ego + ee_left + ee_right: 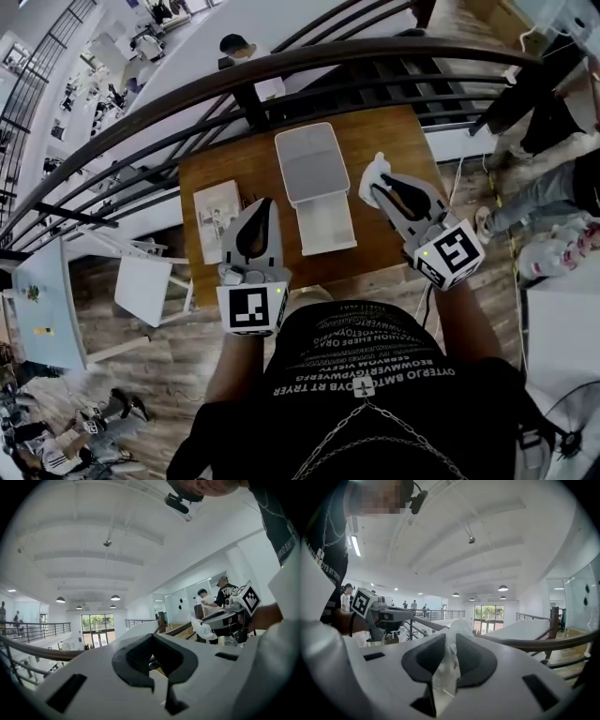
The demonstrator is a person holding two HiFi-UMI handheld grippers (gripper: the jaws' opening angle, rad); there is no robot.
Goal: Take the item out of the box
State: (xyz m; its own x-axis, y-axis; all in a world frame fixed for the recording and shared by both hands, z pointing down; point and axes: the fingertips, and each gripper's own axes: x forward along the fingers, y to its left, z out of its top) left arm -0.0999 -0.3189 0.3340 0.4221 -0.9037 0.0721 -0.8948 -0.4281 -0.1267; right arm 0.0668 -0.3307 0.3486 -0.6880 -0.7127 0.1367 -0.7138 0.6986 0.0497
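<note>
A white box (pixel 311 164) lies open on the wooden table (pixel 389 131), with its flat white part (pixel 326 225) just in front of it. My right gripper (pixel 380 184) is held up above the table's right side, to the right of the box, shut on a white plastic-wrapped item (pixel 372 176). In the right gripper view the crinkled wrap (pixel 447 667) is pinched between the dark pads (pixel 423 660) and sticks out past them. My left gripper (pixel 263 204) hovers left of the box, its jaws together with nothing in them (pixel 158 670). The left gripper view also shows the wrapped item (pixel 204 630).
A printed booklet (pixel 217 217) lies on the table's left part. A dark metal railing (pixel 281 70) runs along the table's far edge, with an atrium drop beyond it. A white chair (pixel 142 291) stands at the left. People stand in the background.
</note>
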